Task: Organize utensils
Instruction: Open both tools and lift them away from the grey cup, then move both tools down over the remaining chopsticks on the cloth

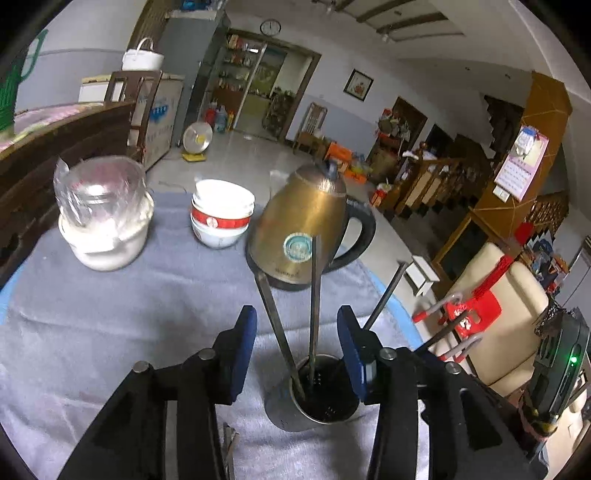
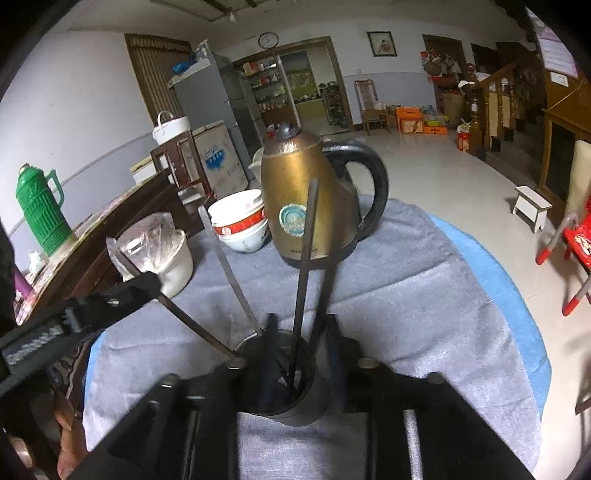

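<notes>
Left tongs [image 1: 297, 345]: parted, empty | right tongs [image 2: 301, 354]: parted, empty | chopsticks [image 1: 314, 295] standing in cup [image 1: 314, 406] between my tips | advice: I withdraw straight up, avoid knocking cup.

Both wrist views close above metal cup [image 1: 325, 391], facing kettle [image 2: 310, 206]; shared: bowls [image 1: 221, 214].

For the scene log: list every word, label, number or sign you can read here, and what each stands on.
None can be read for certain.
Kettle: round sticker and a line of print near its base, too blurred.
Chest freezer: blue print, too small.
Wall calendar: grid of numbers, too small.
Wall clock: no digits legible.
Left gripper: white lettering on its body, blurred.
</notes>
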Motion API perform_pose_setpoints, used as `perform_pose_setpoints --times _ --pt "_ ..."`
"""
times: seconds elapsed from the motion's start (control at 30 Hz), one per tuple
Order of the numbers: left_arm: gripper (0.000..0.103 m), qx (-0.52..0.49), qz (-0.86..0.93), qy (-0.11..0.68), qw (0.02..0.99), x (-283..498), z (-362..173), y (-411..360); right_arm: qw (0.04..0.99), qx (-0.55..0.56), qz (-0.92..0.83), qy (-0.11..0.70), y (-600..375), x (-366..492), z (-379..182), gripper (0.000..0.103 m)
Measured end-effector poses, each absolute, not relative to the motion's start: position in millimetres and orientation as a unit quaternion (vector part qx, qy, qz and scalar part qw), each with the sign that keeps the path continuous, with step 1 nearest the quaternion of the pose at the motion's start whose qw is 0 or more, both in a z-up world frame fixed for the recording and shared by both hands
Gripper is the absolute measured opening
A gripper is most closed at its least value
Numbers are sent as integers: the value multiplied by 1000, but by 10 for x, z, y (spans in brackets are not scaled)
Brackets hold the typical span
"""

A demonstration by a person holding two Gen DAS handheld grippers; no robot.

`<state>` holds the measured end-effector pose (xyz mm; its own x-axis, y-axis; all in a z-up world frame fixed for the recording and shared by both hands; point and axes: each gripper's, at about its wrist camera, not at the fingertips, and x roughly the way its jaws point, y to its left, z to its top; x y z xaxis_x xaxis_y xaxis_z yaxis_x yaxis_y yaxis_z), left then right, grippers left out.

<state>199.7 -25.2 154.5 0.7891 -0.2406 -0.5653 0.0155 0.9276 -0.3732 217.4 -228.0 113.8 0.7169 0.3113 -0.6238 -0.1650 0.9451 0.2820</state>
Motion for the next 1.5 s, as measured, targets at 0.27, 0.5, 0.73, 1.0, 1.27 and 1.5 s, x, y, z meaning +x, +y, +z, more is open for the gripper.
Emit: perform_pose_setpoints --times 0.27,0.5,0.73,1.0,1.27,1.5 --pt "65 -190 -53 270 942 1489 1867 67 937 136 99 307 -2580 1758 1469 58" --pt "78 -168 -24 289 942 1000 1652 344 921 148 122 340 -2600 1259 1271 60" --pt "78 -151 20 397 905 703 801 576 873 115 168 443 -2260 967 556 60" --pt "78 -154 41 479 863 480 150 674 831 99 200 510 -1922 760 42 60" --pt "78 -103 -12 499 861 487 126 326 813 92 221 531 -1695 873 -23 43" --pt "50 -66 -48 529 845 542 12 117 808 85 235 533 -1456 1073 45 40"
